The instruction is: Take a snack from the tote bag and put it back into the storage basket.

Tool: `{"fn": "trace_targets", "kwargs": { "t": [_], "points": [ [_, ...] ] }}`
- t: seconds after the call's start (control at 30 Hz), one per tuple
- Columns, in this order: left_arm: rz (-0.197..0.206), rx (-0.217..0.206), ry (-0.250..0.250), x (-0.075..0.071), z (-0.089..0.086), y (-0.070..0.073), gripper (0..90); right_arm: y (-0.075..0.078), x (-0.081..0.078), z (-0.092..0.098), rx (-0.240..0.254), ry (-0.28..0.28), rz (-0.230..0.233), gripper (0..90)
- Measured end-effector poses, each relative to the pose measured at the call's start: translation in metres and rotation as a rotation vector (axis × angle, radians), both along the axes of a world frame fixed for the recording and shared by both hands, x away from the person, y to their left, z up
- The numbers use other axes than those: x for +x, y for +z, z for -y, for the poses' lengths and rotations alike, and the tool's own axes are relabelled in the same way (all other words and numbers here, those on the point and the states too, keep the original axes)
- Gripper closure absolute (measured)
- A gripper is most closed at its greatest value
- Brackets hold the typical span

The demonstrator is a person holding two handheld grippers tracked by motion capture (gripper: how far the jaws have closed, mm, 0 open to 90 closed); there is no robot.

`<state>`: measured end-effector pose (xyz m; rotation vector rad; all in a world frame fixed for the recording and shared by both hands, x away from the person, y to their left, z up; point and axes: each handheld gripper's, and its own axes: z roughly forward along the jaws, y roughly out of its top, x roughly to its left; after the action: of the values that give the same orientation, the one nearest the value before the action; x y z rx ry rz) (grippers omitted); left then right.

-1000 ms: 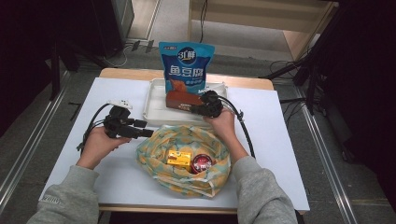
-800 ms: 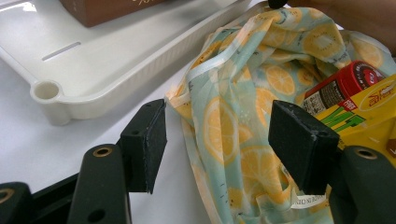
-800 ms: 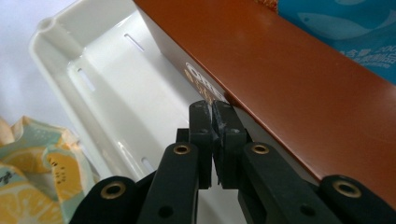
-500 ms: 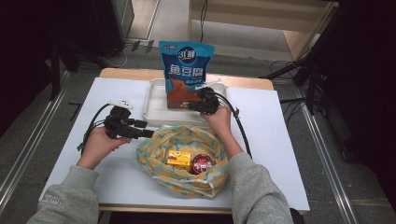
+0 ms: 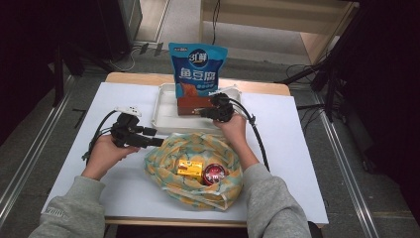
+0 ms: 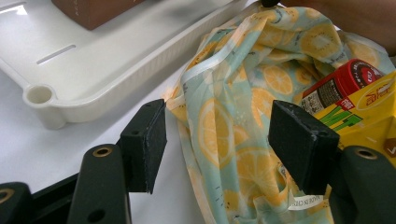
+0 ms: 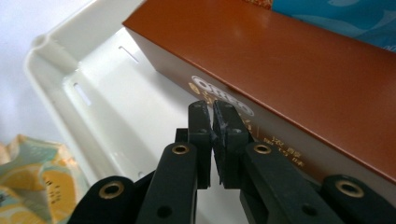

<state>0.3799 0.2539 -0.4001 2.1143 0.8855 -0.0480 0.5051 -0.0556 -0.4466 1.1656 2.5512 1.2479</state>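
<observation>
Both jaws over white table (image 5: 297, 148): left gripper (image 6: 217, 135) open, right gripper (image 7: 212, 140) closed

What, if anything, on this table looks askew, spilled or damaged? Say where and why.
Nothing looks spilled or damaged. The brown box lies in the white tray, the blue snack bag stands upright behind it, and the fruit-print cloth bag lies slumped open, as soft bags do, showing a yellow carton and red can.

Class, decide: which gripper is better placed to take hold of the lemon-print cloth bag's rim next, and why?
Left. The left gripper is open, its jaws straddling the lemon-print cloth bag; the right gripper is shut by the brown box.
</observation>
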Motion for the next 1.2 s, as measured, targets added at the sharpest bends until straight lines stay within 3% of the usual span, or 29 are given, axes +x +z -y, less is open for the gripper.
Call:
{"fn": "trace_targets", "kwargs": {
  "t": [0.5, 0.8, 1.03, 1.2],
  "points": [
    [0.003, 0.003, -0.005, -0.002, 0.003, 0.001, 37.0, 0.019, -0.022, 0.010, 0.028, 0.076, 0.013, 80.4],
    [0.005, -0.012, -0.024, -0.004, 0.007, 0.003, 37.0, 0.026, -0.038, 0.028, 0.079, 0.083, 0.023, 75.4],
    [0.007, -0.005, -0.036, -0.006, 0.011, 0.003, 37.0, 0.026, -0.051, 0.035, 0.052, 0.091, 0.044, 67.9],
    [0.008, 0.000, -0.043, -0.007, 0.014, 0.003, 37.0, 0.027, -0.053, 0.043, 0.071, 0.076, 0.045, 60.2]
  ]
}}
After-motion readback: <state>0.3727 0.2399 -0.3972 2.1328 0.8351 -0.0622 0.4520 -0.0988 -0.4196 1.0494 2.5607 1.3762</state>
